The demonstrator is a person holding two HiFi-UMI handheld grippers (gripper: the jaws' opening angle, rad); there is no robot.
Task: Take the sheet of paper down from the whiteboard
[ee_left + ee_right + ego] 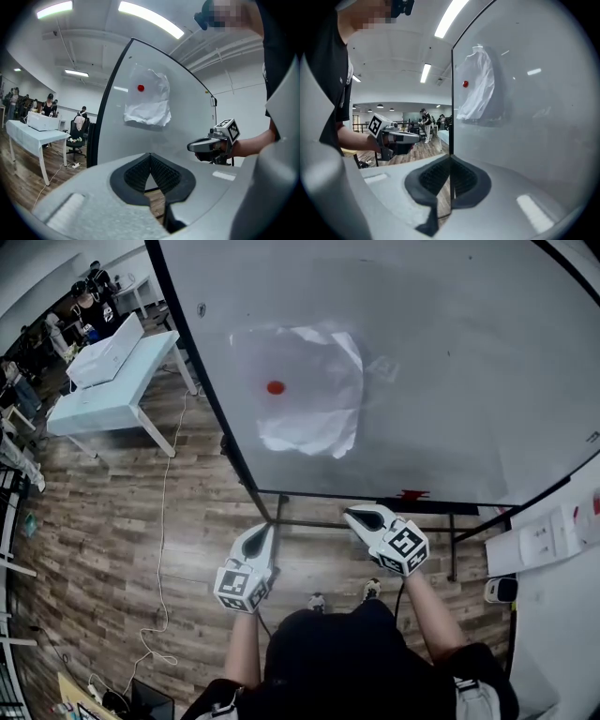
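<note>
Office room, wood floor (112, 521). Nearest: left gripper (262, 532) and right gripper (362, 517), side by side below the whiteboard (450, 381), each with jaws together on nothing. Beyond: crumpled paper (309, 395) on the board under a red magnet (275, 387), apart from both grippers; white table (112, 399) far left.
</note>
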